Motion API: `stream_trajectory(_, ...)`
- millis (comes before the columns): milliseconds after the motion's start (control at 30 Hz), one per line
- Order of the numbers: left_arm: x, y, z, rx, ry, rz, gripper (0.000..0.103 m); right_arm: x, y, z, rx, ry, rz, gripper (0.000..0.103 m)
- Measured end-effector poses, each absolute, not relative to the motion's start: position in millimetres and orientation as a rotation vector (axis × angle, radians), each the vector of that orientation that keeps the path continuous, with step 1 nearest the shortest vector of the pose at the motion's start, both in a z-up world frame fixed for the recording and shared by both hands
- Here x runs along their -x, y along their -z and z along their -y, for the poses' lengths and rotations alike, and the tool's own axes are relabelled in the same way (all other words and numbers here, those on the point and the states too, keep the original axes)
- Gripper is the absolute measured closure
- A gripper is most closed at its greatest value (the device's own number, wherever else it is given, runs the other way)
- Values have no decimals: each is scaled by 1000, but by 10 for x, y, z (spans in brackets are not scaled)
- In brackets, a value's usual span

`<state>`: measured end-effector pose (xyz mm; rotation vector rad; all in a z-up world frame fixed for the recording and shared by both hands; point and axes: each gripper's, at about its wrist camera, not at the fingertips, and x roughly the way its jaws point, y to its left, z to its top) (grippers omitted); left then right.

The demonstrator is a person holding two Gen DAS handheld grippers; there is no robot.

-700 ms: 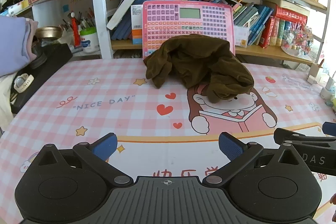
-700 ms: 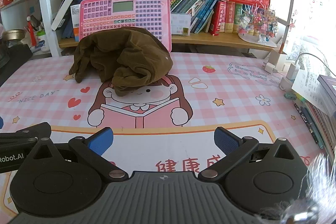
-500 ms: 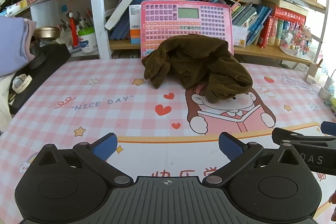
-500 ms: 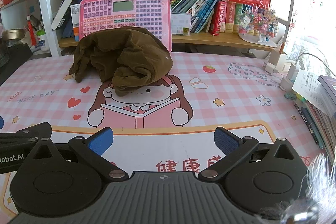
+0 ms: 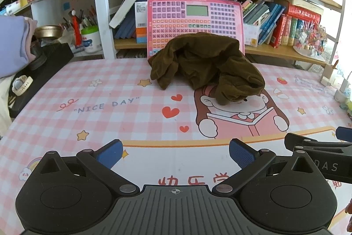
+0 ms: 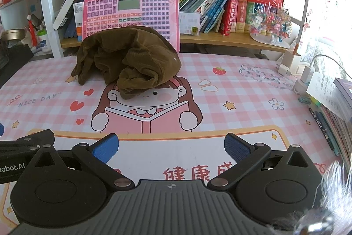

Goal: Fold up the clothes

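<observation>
My left gripper (image 5: pixel 175 152) sits at the bottom of its frame with its blue-padded fingers (image 5: pixel 110 152) spread wide and nothing between them, above the pink checked mat covering the counter (image 5: pixel 105 122). My right gripper (image 6: pixel 171 148) is the same in its own view: fingers (image 6: pixel 236 149) wide apart, holding nothing. The brown garment (image 5: pixel 206 65) lies crumpled in a heap in the upper middle of the left frame, well apart from both sets of fingers, its near edge draped over the head of the cartoon girl printed on the mat; in the right view the same heap (image 6: pixel 129 63) sits left of centre. Just behind it a pink keyboard toy (image 5: pixel 194 21) leans upright against the bookshelf (image 5: pixel 286 52), and the cloth hides its lower edge. The left view alone shows a folded lilac cloth (image 5: pixel 12 45) at the far left edge, with a white watch (image 5: pixel 21 84) on a black surface below it, and the side of my right gripper poking in at the lower right. The right view alone shows white chargers (image 6: pixel 305 74) and a stack of books (image 6: pixel 338 107) along the right edge of the counter, and part of my left gripper at the lower left.
</observation>
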<state>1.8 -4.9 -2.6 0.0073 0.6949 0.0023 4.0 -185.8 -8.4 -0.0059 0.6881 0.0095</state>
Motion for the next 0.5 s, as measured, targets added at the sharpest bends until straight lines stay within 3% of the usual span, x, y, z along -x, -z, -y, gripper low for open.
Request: stream_trajectory(500, -23, 29, 47, -5, 3, -703, 0, -57, 104, 1865, 4, -6, -693, 0)
